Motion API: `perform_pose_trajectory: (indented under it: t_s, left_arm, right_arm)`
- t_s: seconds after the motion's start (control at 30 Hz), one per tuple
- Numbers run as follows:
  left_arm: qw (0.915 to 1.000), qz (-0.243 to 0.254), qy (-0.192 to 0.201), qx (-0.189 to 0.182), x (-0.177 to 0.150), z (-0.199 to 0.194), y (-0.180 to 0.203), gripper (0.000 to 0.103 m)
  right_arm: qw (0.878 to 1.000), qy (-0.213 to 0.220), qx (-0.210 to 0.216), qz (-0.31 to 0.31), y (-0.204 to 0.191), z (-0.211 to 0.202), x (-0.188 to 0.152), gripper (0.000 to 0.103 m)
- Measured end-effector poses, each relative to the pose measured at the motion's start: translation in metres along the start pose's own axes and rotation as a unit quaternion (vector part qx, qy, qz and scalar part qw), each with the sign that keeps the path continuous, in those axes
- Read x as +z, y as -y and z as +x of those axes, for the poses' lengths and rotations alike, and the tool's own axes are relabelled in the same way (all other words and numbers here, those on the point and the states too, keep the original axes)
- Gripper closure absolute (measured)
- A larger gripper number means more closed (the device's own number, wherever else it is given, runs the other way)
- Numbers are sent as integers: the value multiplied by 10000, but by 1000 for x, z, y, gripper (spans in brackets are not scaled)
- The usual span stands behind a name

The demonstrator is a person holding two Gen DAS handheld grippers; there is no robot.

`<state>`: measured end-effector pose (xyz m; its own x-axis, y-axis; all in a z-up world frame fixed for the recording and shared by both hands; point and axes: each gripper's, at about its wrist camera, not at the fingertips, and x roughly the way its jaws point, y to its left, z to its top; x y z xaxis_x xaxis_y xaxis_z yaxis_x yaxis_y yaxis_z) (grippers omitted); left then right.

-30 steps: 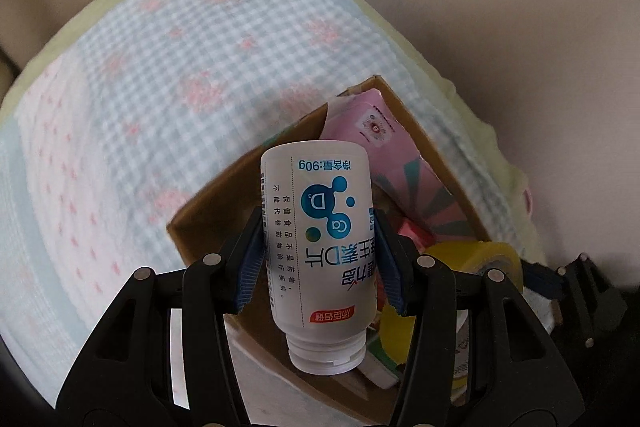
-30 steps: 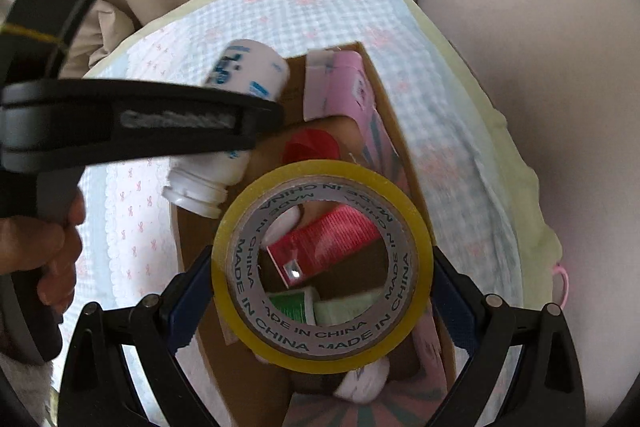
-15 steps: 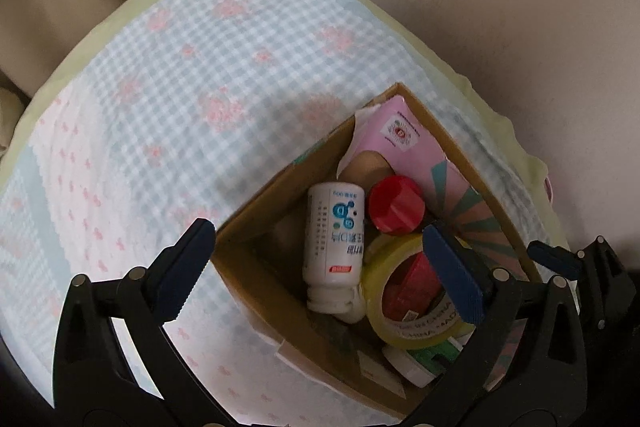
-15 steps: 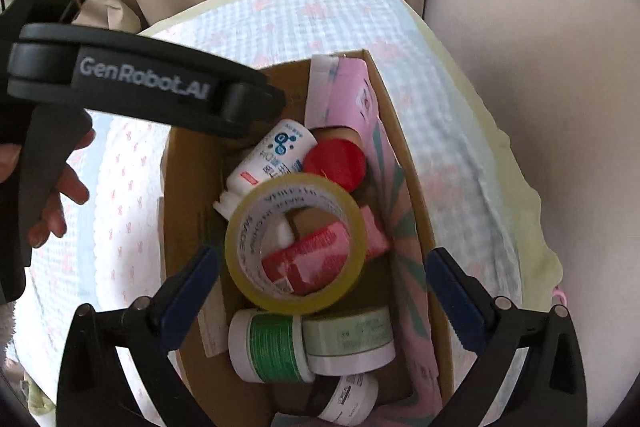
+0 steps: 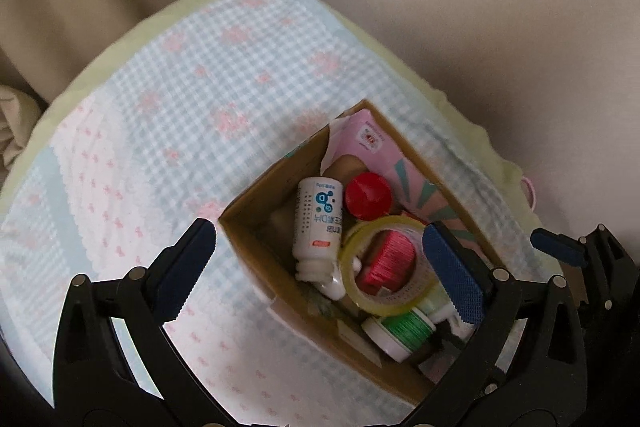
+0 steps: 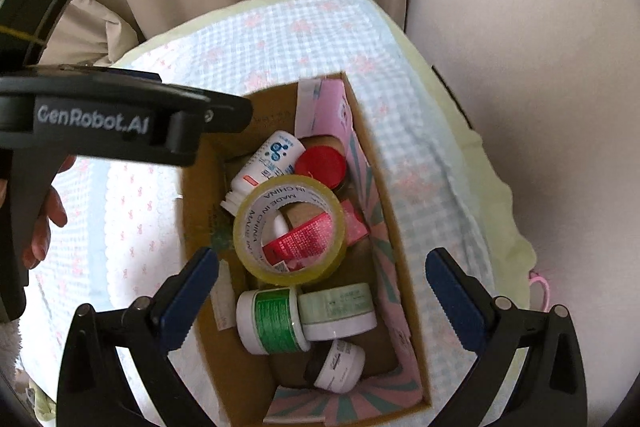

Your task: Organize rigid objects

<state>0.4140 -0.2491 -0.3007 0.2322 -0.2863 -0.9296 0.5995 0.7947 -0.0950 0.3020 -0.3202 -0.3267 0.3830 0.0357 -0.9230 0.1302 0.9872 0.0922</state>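
Both sets of jaws released, spread wide, nothing between the pads. Left gripper has just been opening, jaws empty; it hangs above the box's left wall, pointing steeply down. Right gripper also just finished opening, empty, hanging over the box's near half. Bottle lies on its side inside the box by the left wall, cap end toward the near side. Tape rests tilted mid-box, touching the bottle's cap end and lying over a red carton. Red cap sits just beside the bottle's base, toward the far right corner. Pink box stands against the far right corner. Near end: green jar and pale jar side by side, touching; a small white jar just in front of them. The box sits on a checked blue cloth toward its right edge. A hand holds the left gripper's handle at the far left of the right wrist view.
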Motion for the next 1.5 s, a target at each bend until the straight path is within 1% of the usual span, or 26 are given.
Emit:
perform_pose_trajectory:
  t_s: [0.13, 0.2, 0.33, 0.43, 0.53, 0.6, 0.73, 0.8, 0.87, 0.97, 1.0, 1.03, 1.17, 1.27, 1.4, 1.5]
  left_arm:
    - [9996, -157, 245, 32, -15, -50, 0, 0]
    - [9990, -290, 306, 111, -27, -75, -3, 0]
    - [9961, -623, 563, 284, -61, -135, -18, 0]
    - [9914, -882, 843, 483, -91, -185, -33, 0]
    - [9832, -1217, 1201, 641, -129, -241, -51, 0]
    - [9774, -1383, 1406, 757, -150, -270, -57, 0]
    - [9617, -1734, 1814, 1099, -208, -335, -66, 0]
    - [9549, -1851, 1956, 1253, -230, -356, -67, 0]
    - [9455, -2036, 2111, 1415, -256, -380, -67, 0]
    - [9313, -2355, 2267, 1605, -286, -405, -65, 0]
    - [9272, -2463, 2315, 1613, -295, -412, -64, 0]
    - [9211, -2602, 2402, 1616, -307, -420, -62, 0]
    - [9068, -2829, 2588, 1752, -332, -436, -55, 0]
    - [9010, -2853, 2666, 1892, -342, -438, -48, 0]
    - [8942, -2878, 2755, 2040, -351, -440, -39, 0]
    - [8916, -2887, 2779, 2108, -352, -439, -36, 0]
  right_arm:
    - [9999, 118, 51, -97, -7, -34, -1, 0]
    - [9995, 220, 48, -205, -15, -56, -2, 0]
    - [9983, 393, 181, -379, -37, -101, -4, 0]
    - [9965, 555, 215, -583, -60, -137, -7, 0]
    - [9938, 777, 277, -749, -84, -174, -12, 0]
    - [9915, 963, 320, -810, -100, -198, -16, 0]
    - [9873, 1271, 450, -843, -127, -240, -27, 0]
    - [9839, 1457, 529, -887, -142, -262, -35, 0]
    - [9804, 1623, 578, -956, -154, -278, -42, 0]
    - [9756, 1825, 592, -1072, -169, -298, -54, 0]
    - [9736, 1899, 601, -1116, -173, -304, -59, 0]
    - [9720, 1962, 612, -1140, -177, -309, -63, 0]
    - [9659, 2192, 650, -1216, -185, -322, -79, 0]
    - [9626, 2291, 694, -1265, -189, -327, -91, 0]
    - [9614, 2320, 730, -1286, -186, -329, -95, 0]
    - [9608, 2368, 738, -1237, -181, -332, -97, 0]
